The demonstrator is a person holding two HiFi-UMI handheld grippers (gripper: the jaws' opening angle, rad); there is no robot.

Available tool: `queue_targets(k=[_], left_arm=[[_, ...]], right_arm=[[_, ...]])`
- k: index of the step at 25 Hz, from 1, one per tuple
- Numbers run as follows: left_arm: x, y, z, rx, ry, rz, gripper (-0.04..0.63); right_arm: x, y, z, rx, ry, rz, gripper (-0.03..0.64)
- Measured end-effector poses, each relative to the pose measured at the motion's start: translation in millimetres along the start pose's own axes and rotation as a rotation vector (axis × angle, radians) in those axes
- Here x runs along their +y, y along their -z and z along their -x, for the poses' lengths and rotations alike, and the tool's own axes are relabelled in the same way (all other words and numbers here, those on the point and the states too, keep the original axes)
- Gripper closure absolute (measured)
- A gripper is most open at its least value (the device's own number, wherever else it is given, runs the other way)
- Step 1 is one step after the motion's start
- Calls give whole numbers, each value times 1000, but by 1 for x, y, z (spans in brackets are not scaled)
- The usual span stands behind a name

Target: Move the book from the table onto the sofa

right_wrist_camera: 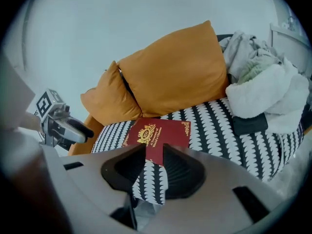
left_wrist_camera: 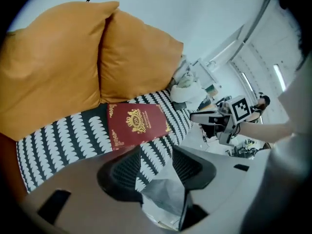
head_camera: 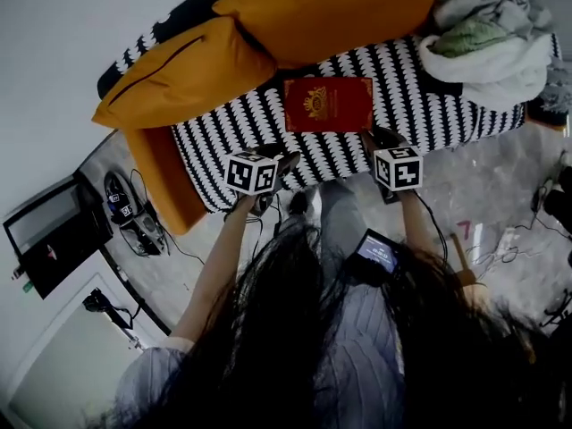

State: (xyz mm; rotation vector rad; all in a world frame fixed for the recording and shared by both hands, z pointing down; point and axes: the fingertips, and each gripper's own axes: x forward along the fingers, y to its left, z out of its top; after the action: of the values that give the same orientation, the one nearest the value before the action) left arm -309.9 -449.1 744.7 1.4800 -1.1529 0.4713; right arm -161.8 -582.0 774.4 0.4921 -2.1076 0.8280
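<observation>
Dark hair (head_camera: 295,329) of the person fills the foreground, both arms stretched toward twelve o'clock. Left tool (left_wrist_camera: 156,167) has its jaws apart with nothing between them; right tool (right_wrist_camera: 155,167) is likewise spread and empty. Just beyond their tips the red book (head_camera: 327,104) lies flat on the black-and-white sofa (head_camera: 429,105), free of both tools. Orange cushions (head_camera: 192,70) sit at ten o'clock of the book, a heap of pale blankets (head_camera: 487,38) at two o'clock
</observation>
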Motion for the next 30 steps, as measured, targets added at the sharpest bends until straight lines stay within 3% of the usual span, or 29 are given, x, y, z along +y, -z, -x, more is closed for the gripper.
queue_targets(k=[5,15,20,26,30], left_arm=[[-43,-1,26,-64,64,-82,386],[-102,0,109,-190,127,-245,424],[-110,18,157,-256,159,-252,460],[-116,31,212,-351,179,-327,476],[-120,39,243,-421,226,-323,478]], right_arm=[[27,-13,38,-47,9,14,500],[113,-47,120,-255,41,-16,509],[152,-39,158,-317,66,-50,526],[183,-32,203,-389,141,-67,531],[208,-24,224,-430,174,-63,532]])
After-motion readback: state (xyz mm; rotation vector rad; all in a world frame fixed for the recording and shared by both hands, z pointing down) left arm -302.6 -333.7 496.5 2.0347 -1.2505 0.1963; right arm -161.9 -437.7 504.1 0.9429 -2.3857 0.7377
